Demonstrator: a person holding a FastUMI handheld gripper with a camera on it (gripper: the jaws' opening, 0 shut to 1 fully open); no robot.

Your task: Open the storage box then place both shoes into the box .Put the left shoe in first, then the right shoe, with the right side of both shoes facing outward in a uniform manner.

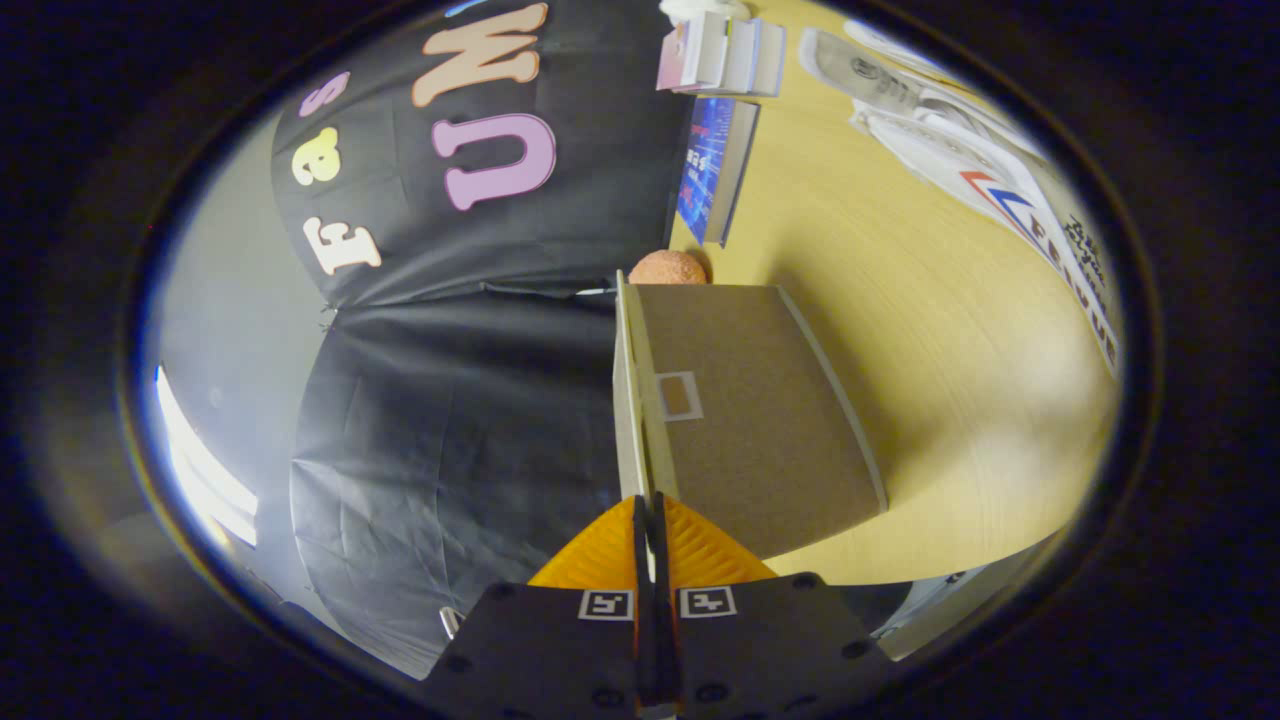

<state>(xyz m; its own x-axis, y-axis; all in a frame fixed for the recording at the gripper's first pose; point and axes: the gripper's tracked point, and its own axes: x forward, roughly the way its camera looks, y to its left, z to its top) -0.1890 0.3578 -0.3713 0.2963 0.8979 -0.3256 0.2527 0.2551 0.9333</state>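
Observation:
My gripper (648, 520) is shut on the thin pale edge of the storage box lid (632, 400), which runs straight ahead from between the fingers. The lid's brown face (760, 430) with a small framed label window (679, 395) spreads to the right of the fingers, standing up off the wooden table (950, 340). Whatever is inside the box is hidden behind the lid. Two white shoes (930, 120) lie side by side on the table well beyond the lid and to its right, one with red and blue stripes (1000, 195).
An orange ball (668, 267) sits just past the lid's far end. Beyond it a blue book (712, 170) and a stack of pale books (720, 55) stand by the black cloth wall (460, 400). Printed sheets (1085, 270) lie beside the shoes.

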